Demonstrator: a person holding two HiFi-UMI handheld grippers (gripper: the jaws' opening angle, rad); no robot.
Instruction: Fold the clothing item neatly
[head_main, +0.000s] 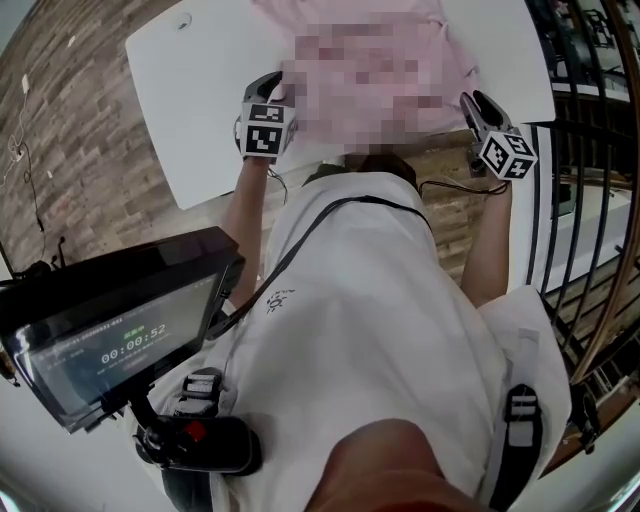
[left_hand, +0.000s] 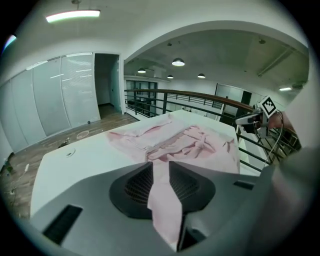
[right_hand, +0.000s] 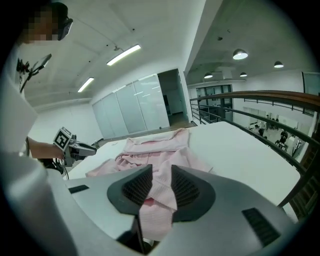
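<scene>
A pale pink garment (head_main: 420, 40) lies rumpled on the white table (head_main: 190, 90), partly behind a mosaic patch in the head view. My left gripper (head_main: 275, 95) is at its near left edge, and the left gripper view shows a strip of pink cloth (left_hand: 165, 195) pinched between the dark ribbed pads (left_hand: 137, 187). My right gripper (head_main: 478, 108) is at the near right edge; in the right gripper view a fold of the garment (right_hand: 160, 200) is clamped between its pads (right_hand: 187, 187). The rest of the garment (left_hand: 175, 137) stretches away, bunched in the middle (right_hand: 150, 155).
The table is a white round-cornered top with bare surface left of the garment. A black metal railing (head_main: 590, 180) runs close along the right side. A dark screen on a stand (head_main: 110, 335) hangs at the person's lower left. Wood floor (head_main: 70, 150) lies to the left.
</scene>
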